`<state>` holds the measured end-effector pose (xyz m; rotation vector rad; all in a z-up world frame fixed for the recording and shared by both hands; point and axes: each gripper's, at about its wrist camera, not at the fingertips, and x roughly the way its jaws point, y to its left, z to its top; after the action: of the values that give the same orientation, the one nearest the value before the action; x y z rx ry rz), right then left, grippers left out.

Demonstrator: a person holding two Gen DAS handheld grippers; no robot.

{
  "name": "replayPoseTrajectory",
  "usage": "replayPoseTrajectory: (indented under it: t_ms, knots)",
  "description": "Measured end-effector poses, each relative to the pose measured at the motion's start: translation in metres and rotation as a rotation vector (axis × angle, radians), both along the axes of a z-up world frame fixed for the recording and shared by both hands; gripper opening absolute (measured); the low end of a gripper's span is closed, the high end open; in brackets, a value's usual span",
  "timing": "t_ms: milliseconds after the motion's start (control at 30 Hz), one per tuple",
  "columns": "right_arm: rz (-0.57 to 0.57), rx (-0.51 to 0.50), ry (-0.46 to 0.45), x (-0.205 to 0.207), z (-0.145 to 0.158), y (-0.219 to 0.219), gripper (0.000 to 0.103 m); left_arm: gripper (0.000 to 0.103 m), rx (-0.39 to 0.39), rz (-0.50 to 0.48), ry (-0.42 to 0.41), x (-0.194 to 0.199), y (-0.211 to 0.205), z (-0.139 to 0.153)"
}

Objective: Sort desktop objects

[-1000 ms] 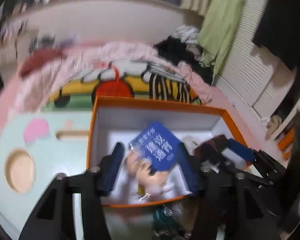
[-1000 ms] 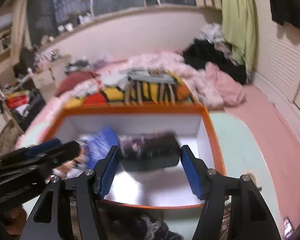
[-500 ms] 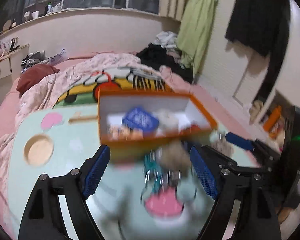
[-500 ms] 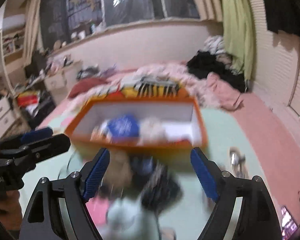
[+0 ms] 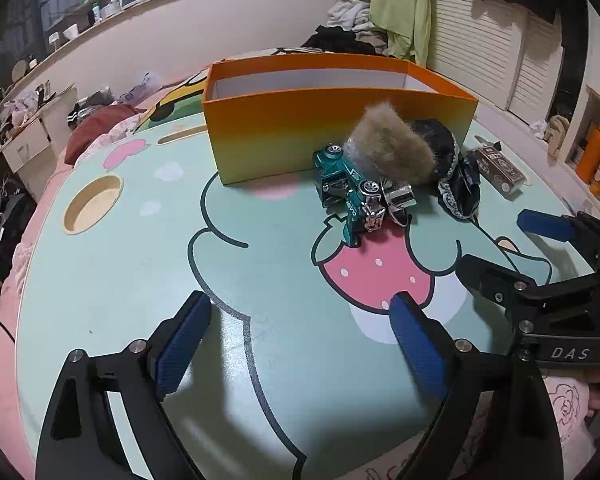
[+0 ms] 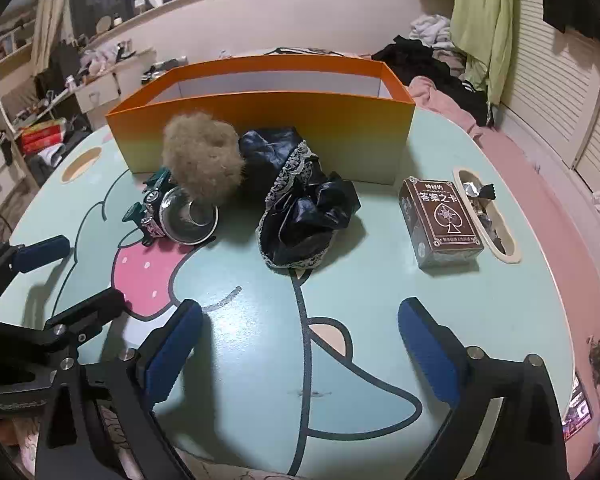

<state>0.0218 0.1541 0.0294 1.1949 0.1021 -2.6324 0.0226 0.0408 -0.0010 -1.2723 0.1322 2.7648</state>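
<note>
In the left wrist view, the left tongs [image 5: 300, 340] hung over the mint-green counter [image 5: 112, 280] with their blue pads spread wide and spreading further, nothing between them but the printed strawberry cartoon. Ahead, the orange box [image 5: 332, 136] stood upright on the counter, and against its near wall lay a small heap: a teal toy car [image 5: 340, 184] on its side, a tan fur ball [image 5: 392, 148] resting on top of it, a shiny metal piece [image 5: 400, 198] beside the car, and a crumpled black lace-trimmed cloth [image 5: 456, 176] to the right. A brown card box [image 5: 498, 172] lay further right, apart from the heap. The right tongs [image 5: 512, 248] showed at the right edge, pads apart. In the right wrist view, the right tongs [image 6: 300, 344] were likewise released and widening, with only bare counter [image 6: 380, 288] between the pads. The fur ball [image 6: 202, 160] sat over the toy car [image 6: 148, 204] and the metal piece [image 6: 188, 216], the black cloth [image 6: 304, 208] just beside them, all in front of the orange box [image 6: 260, 132]. The card box [image 6: 440, 220] lay flat to the right, next to an oval recess [image 6: 500, 240] holding foil wrappers. The left tongs [image 6: 64, 272] entered from the left, open.
</note>
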Motion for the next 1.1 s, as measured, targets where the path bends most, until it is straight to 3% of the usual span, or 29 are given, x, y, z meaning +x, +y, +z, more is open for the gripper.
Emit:
replayPoseTrajectory:
  t_ms: [167, 1100]
  knots:
    - [-0.001, 0.001, -0.001, 0.0005, -0.0011, 0.0015, 0.1, 0.097, 0.0, -0.004, -0.007, -0.0002, 0.0018, 0.0018]
    - [-0.002, 0.002, -0.001, 0.0012, 0.0013, -0.0005, 0.1, 0.098, 0.002, -0.005, -0.008, -0.0012, -0.0018, -0.0029]
